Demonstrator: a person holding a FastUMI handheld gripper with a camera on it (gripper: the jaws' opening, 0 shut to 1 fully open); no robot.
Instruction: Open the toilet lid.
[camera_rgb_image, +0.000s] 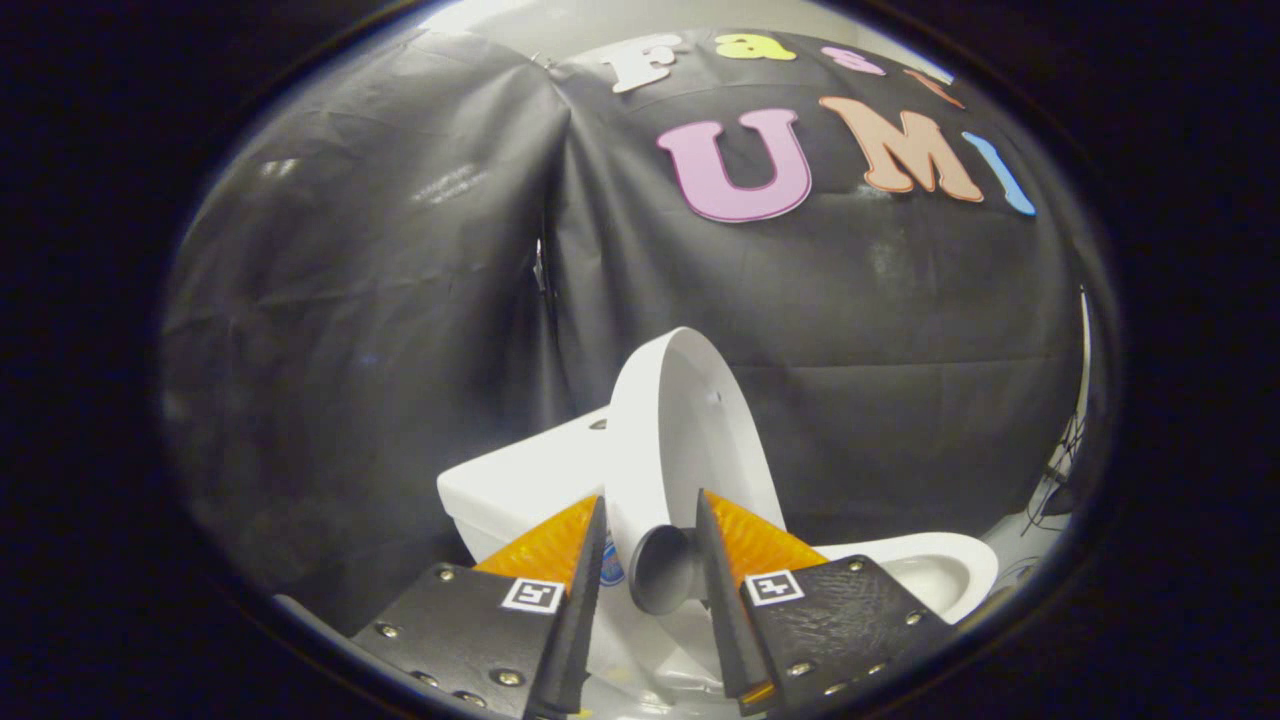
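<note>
The white oval toilet lid (690, 420) stands raised, nearly upright, near the white ceramic tank (520, 480), with the white bowl (940, 570) exposed beside it. The tongs (650, 560) sit spread apart, a dark round knob (662, 568) between them; I cannot tell whether either finger touches it. The lift looks almost done; next, ease the lid back to rest and withdraw.

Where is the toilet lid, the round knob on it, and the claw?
toilet lid (690, 420): gripper view, on its raised white inner face.
knob (662, 570): gripper view, on its round dark head.
claw (650, 520): gripper view, midway between its fingertips.
</note>
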